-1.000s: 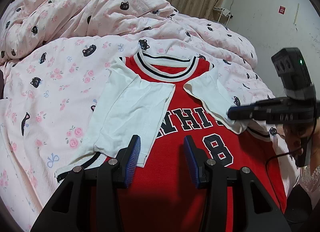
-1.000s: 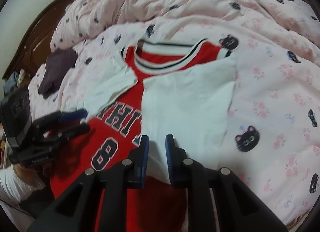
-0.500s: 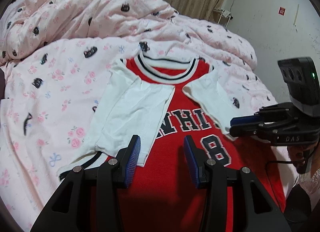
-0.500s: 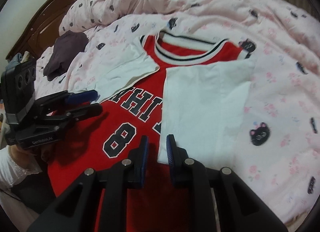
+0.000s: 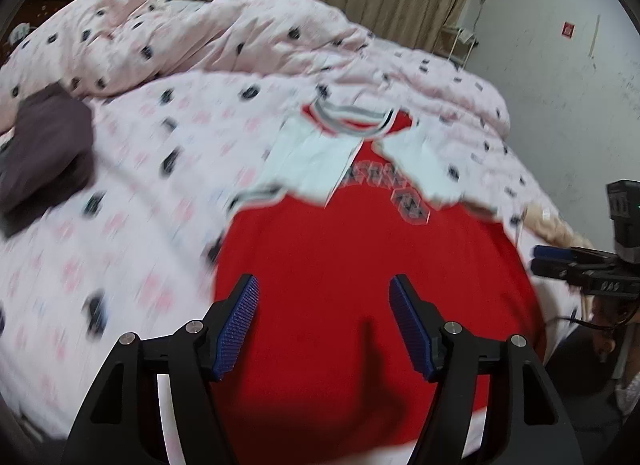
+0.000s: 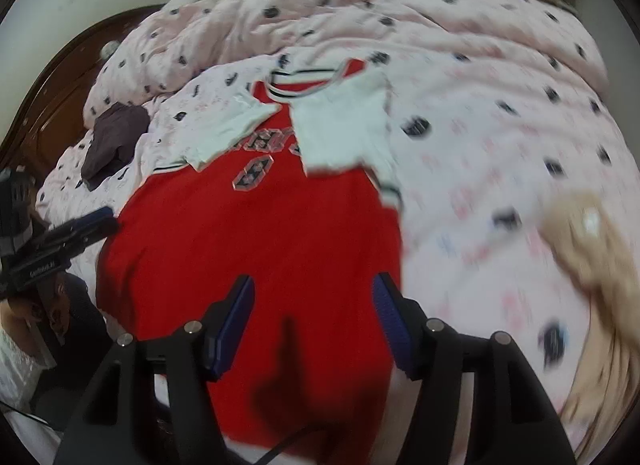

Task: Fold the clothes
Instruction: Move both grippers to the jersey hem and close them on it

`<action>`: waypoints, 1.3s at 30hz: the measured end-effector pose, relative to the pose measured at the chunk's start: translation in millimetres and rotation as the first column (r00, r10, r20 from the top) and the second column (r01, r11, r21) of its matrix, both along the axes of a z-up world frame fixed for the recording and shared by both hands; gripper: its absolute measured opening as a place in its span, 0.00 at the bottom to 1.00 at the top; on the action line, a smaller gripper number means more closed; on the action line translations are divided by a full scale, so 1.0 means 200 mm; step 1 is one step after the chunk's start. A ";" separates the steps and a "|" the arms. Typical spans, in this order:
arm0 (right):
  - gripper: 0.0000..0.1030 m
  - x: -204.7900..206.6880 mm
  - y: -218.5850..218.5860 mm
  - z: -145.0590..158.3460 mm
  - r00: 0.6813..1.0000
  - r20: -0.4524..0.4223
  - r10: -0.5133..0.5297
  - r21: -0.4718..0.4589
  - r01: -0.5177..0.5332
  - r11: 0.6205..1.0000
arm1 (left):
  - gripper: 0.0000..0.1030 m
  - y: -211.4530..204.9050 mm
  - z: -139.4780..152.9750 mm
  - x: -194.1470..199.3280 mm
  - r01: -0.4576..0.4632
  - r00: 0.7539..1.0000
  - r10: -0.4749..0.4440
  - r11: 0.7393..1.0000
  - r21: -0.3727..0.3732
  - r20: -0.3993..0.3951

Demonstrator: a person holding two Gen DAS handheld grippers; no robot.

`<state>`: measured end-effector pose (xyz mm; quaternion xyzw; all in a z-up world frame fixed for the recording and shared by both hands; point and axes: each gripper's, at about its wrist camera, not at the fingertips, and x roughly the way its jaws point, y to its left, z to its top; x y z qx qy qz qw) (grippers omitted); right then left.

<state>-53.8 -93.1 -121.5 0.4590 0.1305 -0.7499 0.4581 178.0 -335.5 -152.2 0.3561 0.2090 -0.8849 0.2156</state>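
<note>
Lying flat on the quilt [image 5: 168, 169], the jersey [image 5: 360, 265] sits face up with its collar toward the far pillows and its hem toward the near edge of the bed. Both white sleeves are already folded in over the jersey's chest, one on each side of the number 8, so the first 2 folds look done. What is left, as far as I can judge, is the body: bringing the hem up toward the collar, perhaps in 2 passes, and then setting the bundle aside. The left gripper [image 5: 324, 321] hovers over the jersey's lower red panel, and its jaws have just been opening; they stand wide apart with only air between them and nothing gripped. The right gripper [image 6: 314, 317] hangs over the same lower panel, nearer the jersey's right edge, and its jaws have likewise just been opening; they too are spread and hold nothing. Each gripper also shows in the other's view, off to the side of the jersey. A dark garment [image 6: 116, 137] lies on the quilt well apart from the jersey's left shoulder, not yet folded, so more clothes may remain. Both views are blurred, so fine creases cannot be made out.
</note>
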 end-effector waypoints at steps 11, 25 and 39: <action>0.62 0.23 0.38 -0.15 0.998 0.018 -0.066 0.137 0.063 0.989 | 0.61 0.09 -0.15 0.35 -0.025 0.996 0.025 1.000 0.001 0.082; 0.62 0.21 0.47 -0.27 0.991 0.062 -0.119 0.194 0.105 0.975 | 0.46 0.07 -0.30 0.36 0.026 0.997 -0.032 0.996 0.088 0.064; 0.61 0.17 0.45 -0.31 0.986 0.115 -0.119 0.135 0.103 0.985 | 0.07 -0.02 -0.31 0.39 -0.027 0.999 0.023 0.987 0.158 0.024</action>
